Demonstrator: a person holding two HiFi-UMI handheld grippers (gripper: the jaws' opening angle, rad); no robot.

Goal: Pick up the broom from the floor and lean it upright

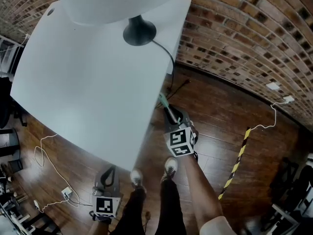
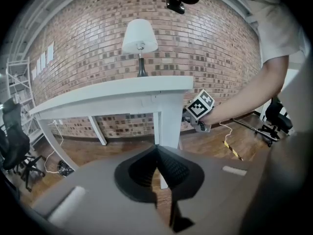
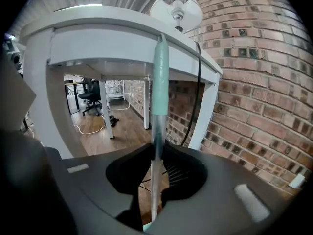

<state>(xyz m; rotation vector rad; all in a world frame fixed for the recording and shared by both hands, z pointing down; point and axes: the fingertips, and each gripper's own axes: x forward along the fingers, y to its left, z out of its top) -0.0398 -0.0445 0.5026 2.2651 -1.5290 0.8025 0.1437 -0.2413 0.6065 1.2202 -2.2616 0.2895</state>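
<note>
At the left, your left gripper [image 2: 157, 150] was low beside your leg, over the wooden floor [image 1: 44, 190]. Its jaws were pressed together and had nothing between them. In front of it stood the white table [image 1: 88, 82] with the lamp [image 1: 139, 31] on it, and the lamp's black cable [image 1: 166, 58] hung down over the table's right edge. To the right of that edge, your right gripper [image 3: 156, 148] pinched the broom [image 3: 160, 82] on the silver part of its handle. The handle stood nearly upright, and its mint-green end reached up to the table's edge; whether it touched there was not clear. Behind it was the brick wall [image 1: 234, 28], and further right a yellow-black striped strip [image 1: 237, 163] lay on the floor.
</note>
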